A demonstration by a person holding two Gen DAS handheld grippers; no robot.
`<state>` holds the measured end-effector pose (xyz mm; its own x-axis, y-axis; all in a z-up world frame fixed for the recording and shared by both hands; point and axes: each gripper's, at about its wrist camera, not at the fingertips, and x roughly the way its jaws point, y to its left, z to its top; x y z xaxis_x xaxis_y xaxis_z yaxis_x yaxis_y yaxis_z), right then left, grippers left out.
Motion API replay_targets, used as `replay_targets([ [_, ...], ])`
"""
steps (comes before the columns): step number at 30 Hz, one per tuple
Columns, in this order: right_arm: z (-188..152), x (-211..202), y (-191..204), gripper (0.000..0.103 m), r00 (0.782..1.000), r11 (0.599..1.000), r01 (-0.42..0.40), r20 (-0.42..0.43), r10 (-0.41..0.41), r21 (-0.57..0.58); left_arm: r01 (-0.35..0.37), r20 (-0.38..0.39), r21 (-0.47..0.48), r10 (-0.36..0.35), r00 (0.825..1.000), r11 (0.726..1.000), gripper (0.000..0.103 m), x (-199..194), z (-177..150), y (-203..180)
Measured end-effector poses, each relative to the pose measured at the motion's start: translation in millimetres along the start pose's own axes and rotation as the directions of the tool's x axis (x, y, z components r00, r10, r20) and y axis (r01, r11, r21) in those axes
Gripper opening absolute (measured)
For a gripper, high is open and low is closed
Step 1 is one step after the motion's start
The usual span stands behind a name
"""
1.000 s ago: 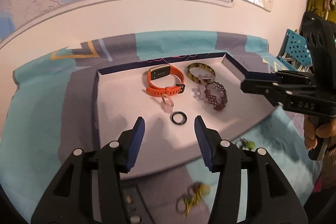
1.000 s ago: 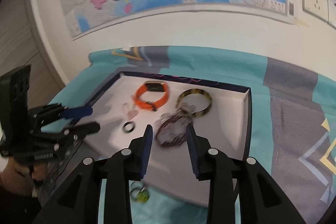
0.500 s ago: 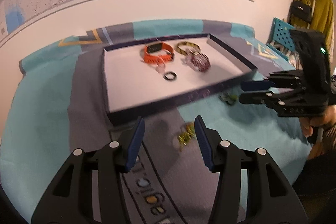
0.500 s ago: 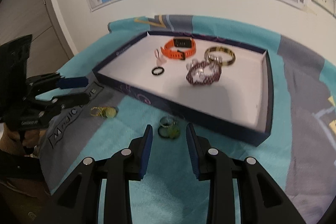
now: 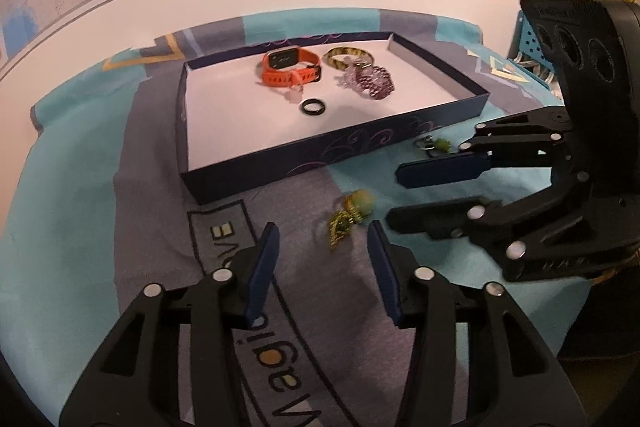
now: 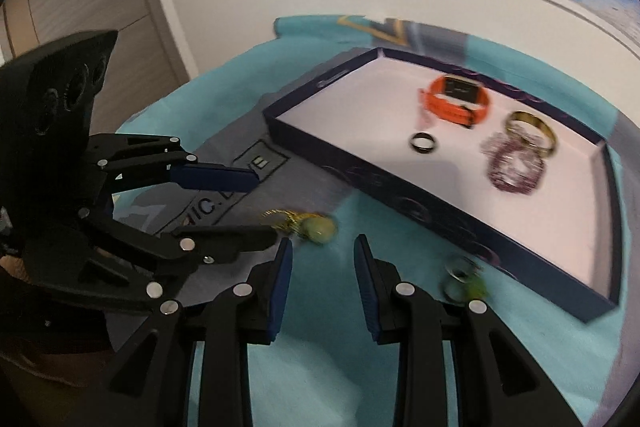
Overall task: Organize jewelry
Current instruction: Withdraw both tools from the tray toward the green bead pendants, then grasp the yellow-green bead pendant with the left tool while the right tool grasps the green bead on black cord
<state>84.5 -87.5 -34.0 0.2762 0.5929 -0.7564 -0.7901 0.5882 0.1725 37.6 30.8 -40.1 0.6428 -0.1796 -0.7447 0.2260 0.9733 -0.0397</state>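
Observation:
A dark blue tray [image 5: 440, 115] with a white floor holds an orange watch [image 5: 290, 67], a gold bangle [image 5: 348, 57], a purple beaded bracelet [image 5: 370, 83] and a black ring [image 5: 314, 107]. A gold chain with a green bead [image 5: 352, 213] lies on the cloth in front of the tray, just ahead of my open, empty left gripper [image 5: 323, 241]. My right gripper [image 6: 322, 251] is open and empty, close to the same bead [image 6: 316, 229]. A green-and-silver ring piece [image 6: 464, 279] lies by the tray's front wall.
A teal and grey printed cloth [image 5: 80, 227] covers the table. A map hangs on the wall behind. The right gripper [image 5: 440, 193] reaches in from the right in the left wrist view; the left gripper [image 6: 256, 207] shows at the left in the right wrist view.
Both grippers have pulled back from over the tray and dropped toward the cloth in front of it. They now flank the gold chain with the green bead. Both stayed open.

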Motion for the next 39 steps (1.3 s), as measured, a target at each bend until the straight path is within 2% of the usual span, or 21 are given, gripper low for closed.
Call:
replay_targets([
  [4,6.7,11.7,1.0,0.029,1.000,1.000,0.002,-0.017,-0.002,0.002,0.000,-0.008,-0.017,0.000,1.000,1.000,0.037,-0.4,-2.6,5.5],
  [7,8.6,14.8,-0.4,0.029,1.000,1.000,-0.007,-0.021,0.007,0.013,0.010,-0.024,-0.024,-0.011,1.000,1.000,0.030,2.8,-3.8,8.1],
  [9,9.0,16.4,-0.3,0.024,1.000,1.000,-0.011,-0.022,0.011,0.012,0.013,-0.031,-0.026,-0.014,0.999,1.000,0.025,4.7,-3.8,8.7],
  [10,8.5,16.6,-1.0,0.017,1.000,1.000,-0.014,-0.022,0.014,0.012,0.013,-0.031,-0.026,-0.014,0.999,1.000,0.024,4.8,-3.6,8.7],
  [13,7.3,14.9,-3.3,0.013,1.000,1.000,-0.023,-0.016,0.024,0.014,0.022,-0.032,-0.029,-0.023,0.999,0.999,0.021,4.2,-3.5,9.6],
  [24,-21.2,-13.5,-10.7,0.014,0.999,0.999,-0.021,-0.030,0.022,0.037,0.056,0.000,-0.011,-0.056,0.998,0.998,0.022,-2.7,-0.6,0.2],
  [28,-28.6,-23.3,-22.0,0.015,1.000,0.997,-0.009,-0.007,0.009,0.081,0.075,0.009,0.018,-0.075,0.997,0.997,0.026,-4.5,1.8,-10.9],
  [31,-30.9,-31.3,-34.8,0.015,1.000,0.992,0.023,0.019,-0.025,0.127,0.091,0.011,0.030,-0.091,0.996,0.995,0.028,-5.3,2.7,-16.8],
  [35,-30.7,-36.4,-52.2,0.015,0.993,0.978,0.101,0.041,-0.110,0.181,0.104,0.011,0.042,-0.105,0.994,0.994,0.034,-5.6,2.3,-23.2],
  [39,-30.9,-33.1,-62.2,0.015,0.984,0.964,0.164,0.034,-0.174,0.208,0.118,0.011,0.055,-0.119,0.993,0.992,0.036,-5.6,2.1,-30.5],
])
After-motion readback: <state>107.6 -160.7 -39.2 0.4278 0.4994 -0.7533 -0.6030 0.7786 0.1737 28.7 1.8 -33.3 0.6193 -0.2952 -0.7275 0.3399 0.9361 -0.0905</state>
